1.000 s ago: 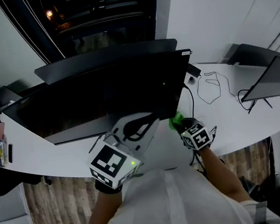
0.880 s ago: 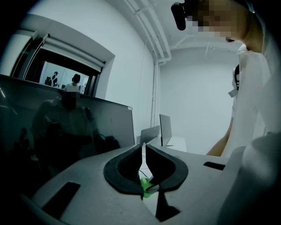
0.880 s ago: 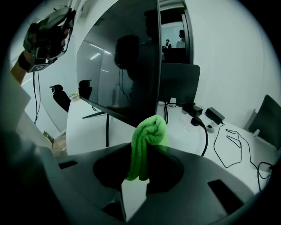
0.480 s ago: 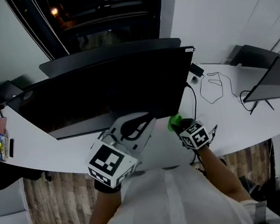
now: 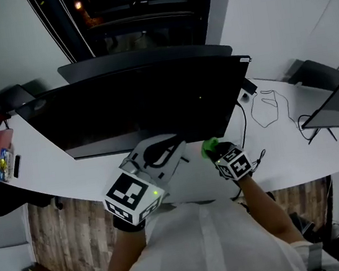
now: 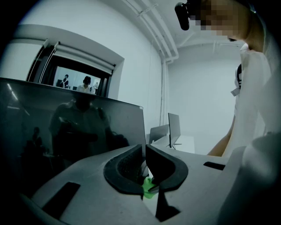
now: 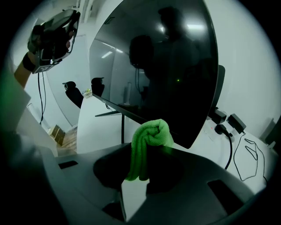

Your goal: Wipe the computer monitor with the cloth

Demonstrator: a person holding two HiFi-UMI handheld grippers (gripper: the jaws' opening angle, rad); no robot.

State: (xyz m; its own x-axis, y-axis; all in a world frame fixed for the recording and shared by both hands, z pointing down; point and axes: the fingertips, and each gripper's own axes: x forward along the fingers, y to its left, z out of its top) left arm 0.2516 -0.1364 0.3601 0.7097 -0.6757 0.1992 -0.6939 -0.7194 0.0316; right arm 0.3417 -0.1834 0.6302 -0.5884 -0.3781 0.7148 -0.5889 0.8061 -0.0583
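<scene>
The wide black flat-panel computer monitor (image 5: 140, 107) stands dark on the long white desk (image 5: 46, 168), its screen turned toward the person. In front of the monitor's lower right corner, the right gripper (image 5: 212, 151) has its jaws clamped on a bunched bright green terry cloth (image 7: 148, 139). The cloth rises from between the jaws as a folded wad, close below the monitor's bottom edge; whether it touches the glass cannot be told. In front of the middle of the monitor's lower edge, the left gripper (image 5: 159, 153) is held above the desk. Its dark padded jaws are drawn together to a thin slit with nothing between them. To the right of the monitor a thin black cable (image 5: 266, 109) lies looped on the desk, and further right stands a second dark screen (image 5: 333, 99)
</scene>
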